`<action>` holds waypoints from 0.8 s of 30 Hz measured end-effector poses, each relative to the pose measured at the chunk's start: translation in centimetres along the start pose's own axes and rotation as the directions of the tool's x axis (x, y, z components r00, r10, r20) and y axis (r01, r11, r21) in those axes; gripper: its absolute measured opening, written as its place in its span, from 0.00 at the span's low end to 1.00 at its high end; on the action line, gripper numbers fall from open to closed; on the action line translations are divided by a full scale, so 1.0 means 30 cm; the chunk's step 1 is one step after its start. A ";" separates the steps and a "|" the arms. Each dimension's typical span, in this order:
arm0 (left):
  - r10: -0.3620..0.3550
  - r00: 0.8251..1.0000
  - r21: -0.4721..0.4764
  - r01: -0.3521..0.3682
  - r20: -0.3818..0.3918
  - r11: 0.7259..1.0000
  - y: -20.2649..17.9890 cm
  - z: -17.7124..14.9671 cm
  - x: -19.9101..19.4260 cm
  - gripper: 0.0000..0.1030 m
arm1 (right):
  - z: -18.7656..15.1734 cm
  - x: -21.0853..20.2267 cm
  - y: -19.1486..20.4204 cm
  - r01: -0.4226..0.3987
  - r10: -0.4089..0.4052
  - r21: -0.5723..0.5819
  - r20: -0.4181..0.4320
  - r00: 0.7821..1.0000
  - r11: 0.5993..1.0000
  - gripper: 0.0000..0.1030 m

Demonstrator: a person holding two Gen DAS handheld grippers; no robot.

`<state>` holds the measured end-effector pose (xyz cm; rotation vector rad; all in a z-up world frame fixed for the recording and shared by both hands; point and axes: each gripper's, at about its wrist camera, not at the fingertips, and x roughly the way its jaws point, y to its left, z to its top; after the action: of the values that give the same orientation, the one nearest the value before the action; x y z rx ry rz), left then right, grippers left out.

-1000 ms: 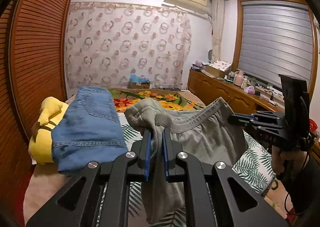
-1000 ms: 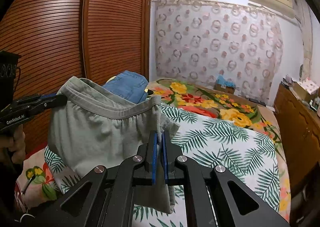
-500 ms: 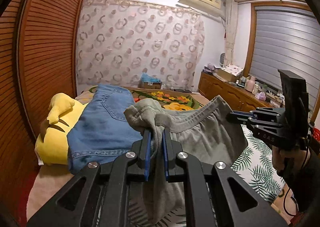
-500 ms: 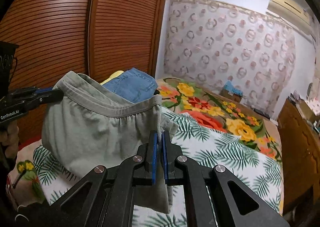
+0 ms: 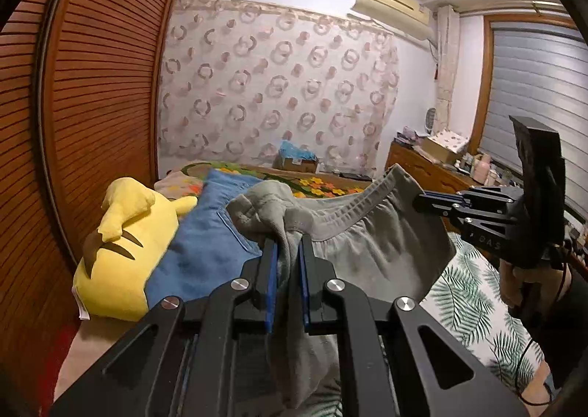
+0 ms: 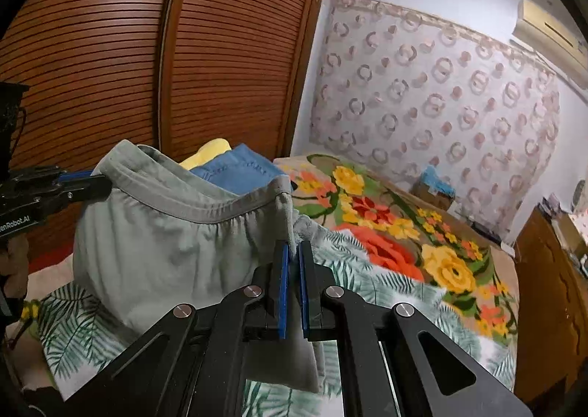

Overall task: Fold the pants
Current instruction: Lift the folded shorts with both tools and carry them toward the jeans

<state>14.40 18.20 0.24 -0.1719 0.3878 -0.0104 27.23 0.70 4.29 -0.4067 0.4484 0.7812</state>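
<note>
The grey pants (image 6: 165, 244) have travelled sideways over the bed (image 6: 404, 270), waistband stretched between my left gripper (image 5: 286, 251) and right gripper (image 6: 292, 251), both clamped on it. I judge I'm carrying them to lay flat; no fold yet.

Home bedroom. Shown by: bed (image 6: 404, 233) covered with floral and leaf-print spread; louvred wooden wardrobe doors (image 6: 228, 49); patterned curtain (image 5: 275, 86) hung across far wall; air conditioner (image 5: 393, 7) mounted above; cluttered wooden dresser (image 5: 437, 169) set beneath shuttered window (image 5: 536, 97); yellow plush toy (image 5: 125, 251) laid on bed.
</note>
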 end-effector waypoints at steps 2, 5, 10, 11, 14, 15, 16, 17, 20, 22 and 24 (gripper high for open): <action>0.016 1.000 -0.004 -0.016 0.009 1.000 0.014 0.008 0.011 0.11 | 0.022 0.033 -0.008 0.000 0.000 -0.020 0.015 1.000 1.000 0.05; 0.037 0.999 -0.019 -0.037 0.017 0.999 0.042 0.015 0.031 0.11 | 0.040 0.090 -0.026 -0.002 0.003 -0.037 0.023 1.000 0.999 0.05; 0.064 0.998 -0.058 -0.064 -0.001 0.996 0.097 -0.007 0.086 0.11 | 0.067 0.196 -0.042 -0.030 0.033 -0.074 0.041 0.999 0.997 0.05; 0.069 0.998 -0.070 -0.069 -0.008 0.995 0.108 -0.014 0.097 0.11 | 0.069 0.221 -0.043 -0.039 0.043 -0.088 0.045 0.998 0.995 0.05; 0.079 0.997 -0.111 -0.079 -0.009 0.991 0.139 -0.038 0.105 0.11 | 0.070 0.297 -0.047 -0.055 0.059 -0.122 0.032 0.998 0.991 0.05; 0.083 0.997 -0.120 -0.083 -0.007 0.989 0.144 -0.043 0.104 0.11 | 0.073 0.317 -0.047 -0.059 0.063 -0.132 0.030 0.998 0.989 0.05; 0.086 0.996 -0.125 -0.086 -0.008 0.988 0.146 -0.047 0.104 0.11 | 0.076 0.336 -0.045 -0.065 0.070 -0.143 0.029 0.997 0.988 0.05; 0.093 0.996 -0.130 -0.094 -0.016 0.987 0.149 -0.054 0.109 0.11 | 0.079 0.357 -0.041 -0.072 0.077 -0.154 0.028 0.997 0.985 0.05; 0.117 0.993 -0.119 -0.120 -0.032 0.986 0.144 -0.070 0.119 0.11 | 0.104 0.408 -0.046 -0.095 0.102 -0.176 0.027 0.994 0.980 0.05; 0.127 0.991 -0.131 -0.132 -0.043 0.983 0.149 -0.089 0.117 0.11 | 0.118 0.440 -0.048 -0.115 0.121 -0.186 0.023 0.992 0.976 0.05; 0.134 0.990 -0.151 -0.139 -0.043 0.979 0.154 -0.112 0.108 0.11 | 0.117 0.473 -0.044 -0.122 0.128 -0.208 0.016 0.992 0.971 0.05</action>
<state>16.04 22.06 -4.81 -0.2978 0.4320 0.1532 37.93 9.81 -0.01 -0.5639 0.3691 0.9593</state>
